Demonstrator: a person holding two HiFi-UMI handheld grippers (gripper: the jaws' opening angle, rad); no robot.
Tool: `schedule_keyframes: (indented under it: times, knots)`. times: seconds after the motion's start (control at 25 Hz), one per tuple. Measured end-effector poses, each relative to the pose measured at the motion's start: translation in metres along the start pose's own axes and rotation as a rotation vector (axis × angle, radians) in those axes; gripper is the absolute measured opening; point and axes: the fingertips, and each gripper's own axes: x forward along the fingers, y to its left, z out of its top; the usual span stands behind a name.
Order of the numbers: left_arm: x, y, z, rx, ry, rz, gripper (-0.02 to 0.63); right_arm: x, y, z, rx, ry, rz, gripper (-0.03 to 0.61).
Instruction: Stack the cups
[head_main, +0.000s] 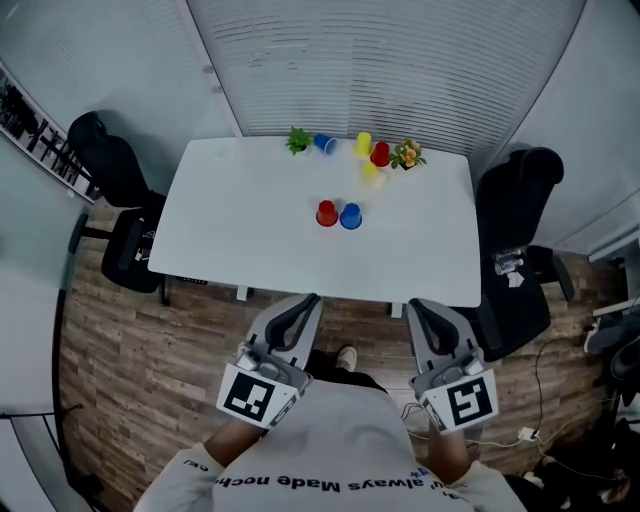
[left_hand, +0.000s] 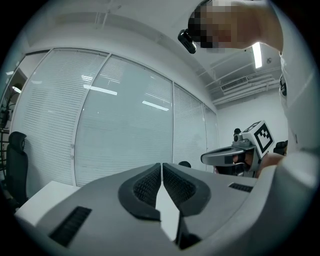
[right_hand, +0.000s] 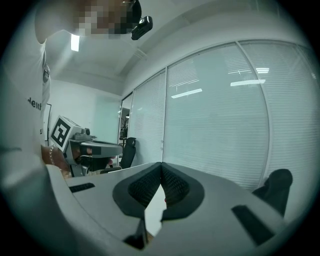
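Showing two red cups (head_main: 327, 213) (head_main: 380, 154), two blue cups (head_main: 350, 216) (head_main: 325, 143)

I am seeing the near half and both side stretches of the desk (head_main: 240, 240) lying bare, so the left claw (head_main: 310, 299) and right claw (head_main: 413, 305), hovering just short of its near edge, are facing open passage. A red cup (head_main: 326, 213) and a blue cup (head_main: 350, 216) are standing side by side mid-desk, blocking the centre line. A row of cups (head_main: 363, 144) and small plants (head_main: 298, 140) is crowding the far edge, and office chairs (head_main: 120, 200) are flanking both ends.
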Motion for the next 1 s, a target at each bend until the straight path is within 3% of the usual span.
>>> schedule_keyframes:
  times: [0.52, 1.0]
  knots:
    - [0.047, 0.054, -0.003, -0.015, 0.014, 0.023, 0.029, 0.063, -0.029, 0.006, -0.002, 0.031, 0.021, 0.008]
    - [0.1, 0.159, -0.005, -0.041, 0.019, 0.015, 0.029, 0.176, -0.05, 0.019, -0.026, 0.088, 0.024, 0.008]
